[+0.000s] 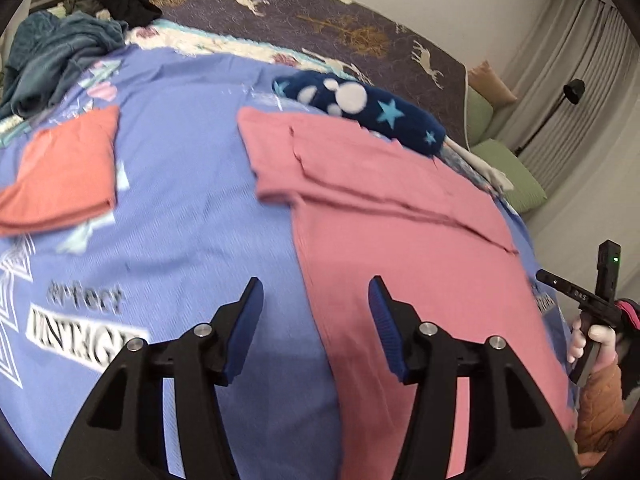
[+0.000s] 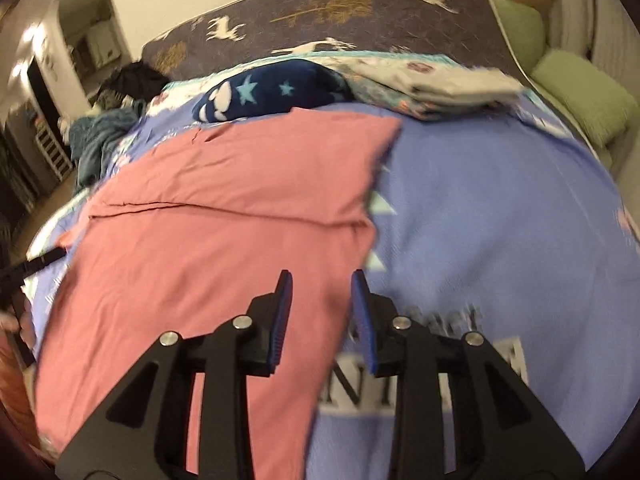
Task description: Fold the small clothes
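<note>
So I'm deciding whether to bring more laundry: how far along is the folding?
Done: one orange garment lies folded on the blue bedspread. In hand: the pink garment has one fold across it, though both the left gripper and right gripper are open and empty. Left: finishing it, plus the rumpled teal pile.

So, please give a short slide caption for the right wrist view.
Open right claw above the pink garment on the blue bedspread.

pink garment (image 1: 400, 240): 1 | folded orange garment (image 1: 64, 176): 1 | green cushions (image 2: 580, 96): 2
</note>
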